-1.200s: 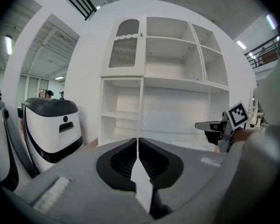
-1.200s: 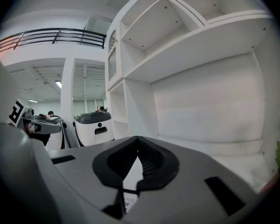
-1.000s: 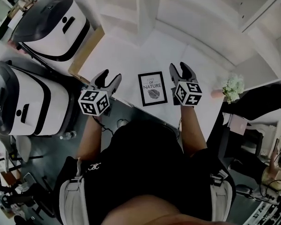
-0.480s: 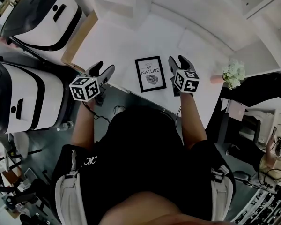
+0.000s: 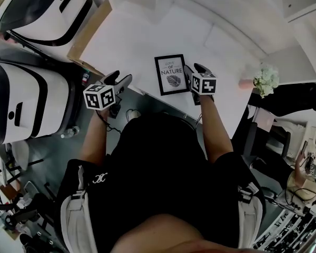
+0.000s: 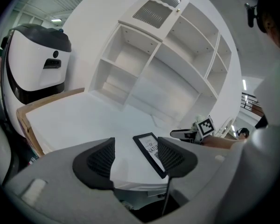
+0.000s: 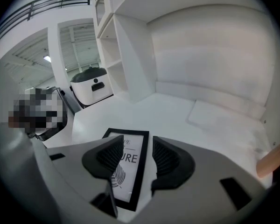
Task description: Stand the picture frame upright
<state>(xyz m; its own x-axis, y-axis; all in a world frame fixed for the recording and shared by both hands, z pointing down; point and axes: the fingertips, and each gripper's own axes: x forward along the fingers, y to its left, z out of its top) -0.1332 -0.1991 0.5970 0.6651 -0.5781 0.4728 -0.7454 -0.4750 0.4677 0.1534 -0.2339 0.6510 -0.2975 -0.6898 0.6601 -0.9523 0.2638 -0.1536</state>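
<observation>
Past white machines [image 5: 37,104] off the left of the table [image 5: 137,41], the left gripper [image 5: 120,78], jaws just opened wide and empty, hangs near the flat-lying picture frame [image 5: 170,74], whose right edge the right gripper [image 5: 194,70], spread and empty, covers; blurry flowers [image 5: 265,79] stand farther right.

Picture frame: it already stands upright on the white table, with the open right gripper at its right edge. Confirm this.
Not so. The picture frame lies flat, face up, on the white table, not upright; the head view shows it. The open right gripper is indeed at its right edge.
</observation>
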